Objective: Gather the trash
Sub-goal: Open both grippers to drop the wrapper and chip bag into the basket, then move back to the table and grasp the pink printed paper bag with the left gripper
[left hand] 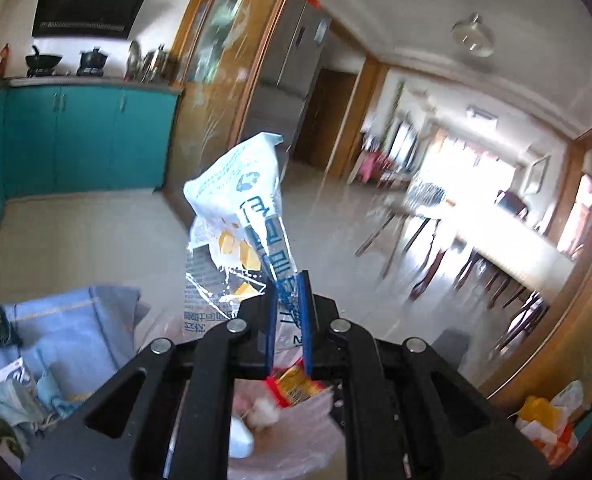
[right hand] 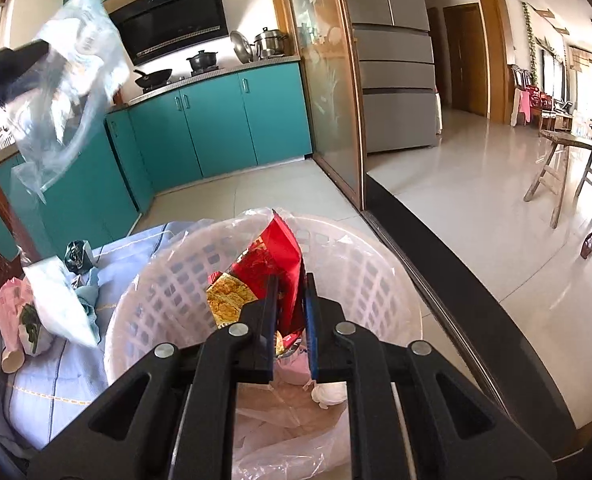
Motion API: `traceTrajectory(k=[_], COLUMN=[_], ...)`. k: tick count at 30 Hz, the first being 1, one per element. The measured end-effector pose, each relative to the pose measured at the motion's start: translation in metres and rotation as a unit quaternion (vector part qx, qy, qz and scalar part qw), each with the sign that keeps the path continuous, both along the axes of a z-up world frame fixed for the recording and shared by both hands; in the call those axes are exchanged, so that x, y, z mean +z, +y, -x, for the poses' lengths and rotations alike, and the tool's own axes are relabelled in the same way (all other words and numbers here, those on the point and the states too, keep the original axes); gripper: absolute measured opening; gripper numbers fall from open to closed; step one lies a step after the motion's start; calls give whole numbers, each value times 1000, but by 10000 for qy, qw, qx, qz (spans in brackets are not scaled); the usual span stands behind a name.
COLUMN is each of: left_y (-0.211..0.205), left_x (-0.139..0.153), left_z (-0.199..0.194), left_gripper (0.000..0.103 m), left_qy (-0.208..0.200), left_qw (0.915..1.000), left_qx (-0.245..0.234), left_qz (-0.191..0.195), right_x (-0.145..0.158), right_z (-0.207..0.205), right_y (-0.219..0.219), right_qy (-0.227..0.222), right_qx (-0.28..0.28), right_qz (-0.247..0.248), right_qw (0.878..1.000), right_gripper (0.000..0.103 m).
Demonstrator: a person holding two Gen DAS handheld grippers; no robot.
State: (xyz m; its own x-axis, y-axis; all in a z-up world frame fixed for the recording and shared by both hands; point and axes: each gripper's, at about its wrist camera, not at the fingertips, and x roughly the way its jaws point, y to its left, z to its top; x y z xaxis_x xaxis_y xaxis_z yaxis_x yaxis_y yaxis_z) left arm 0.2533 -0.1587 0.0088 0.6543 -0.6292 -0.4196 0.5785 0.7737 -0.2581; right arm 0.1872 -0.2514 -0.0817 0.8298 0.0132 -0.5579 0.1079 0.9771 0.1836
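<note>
— Where is the trash sitting?

— My right tongs [right hand: 292, 280] are pinching a red snack bag [right hand: 274, 264] just inside the near rim of the white basket [right hand: 375, 280]. My left tongs [left hand: 290, 280] are clamping a clear blue-printed wrapper [left hand: 244, 208], holding it upright.

— Any room to move?

— Open tiled floor [right hand: 435, 184] is stretching far right; the blue cloth [right hand: 56, 384] is touching the basket's left side.

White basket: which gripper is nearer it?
Right. The right gripper holds a red wrapper over the white basket; the left gripper is raised off to its side with a clear wrapper.
</note>
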Motion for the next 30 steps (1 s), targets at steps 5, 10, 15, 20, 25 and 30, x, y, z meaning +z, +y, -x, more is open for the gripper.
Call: traceTrajectory(k=[5,10,15,20,25,30], left_y=[9,42,75,129,199,249], left_x=[-43,-51,-51,-63,-75,-93], left_z=[-17,-18,-7,7,9,4], left_gripper=[35,58,62,64,81,90], left_qy=[632,736,506,195,328,833], left_qw=[9970,9950,9856,9488,9104,8987], left_qx=[285,662,1502,2818,3789,4007], left_qz=[-339,-152,-580,-1415,-1631,-1574], right_x=[2,1,5,12,12,9], right_z=[3,1,-3,-7,-12,-29], right_y=[-2,-1,11,46,92,134], right_qy=[-39,-37,-97,-207,-264,-56], right_qx=[-176,-117,68,601,1160,1750], right_qz=[63,-22,-55,124,439,249], right_qw=[9998,9999,9999,9979,9919,9842], right_gripper=[52,58,61,67,71,75])
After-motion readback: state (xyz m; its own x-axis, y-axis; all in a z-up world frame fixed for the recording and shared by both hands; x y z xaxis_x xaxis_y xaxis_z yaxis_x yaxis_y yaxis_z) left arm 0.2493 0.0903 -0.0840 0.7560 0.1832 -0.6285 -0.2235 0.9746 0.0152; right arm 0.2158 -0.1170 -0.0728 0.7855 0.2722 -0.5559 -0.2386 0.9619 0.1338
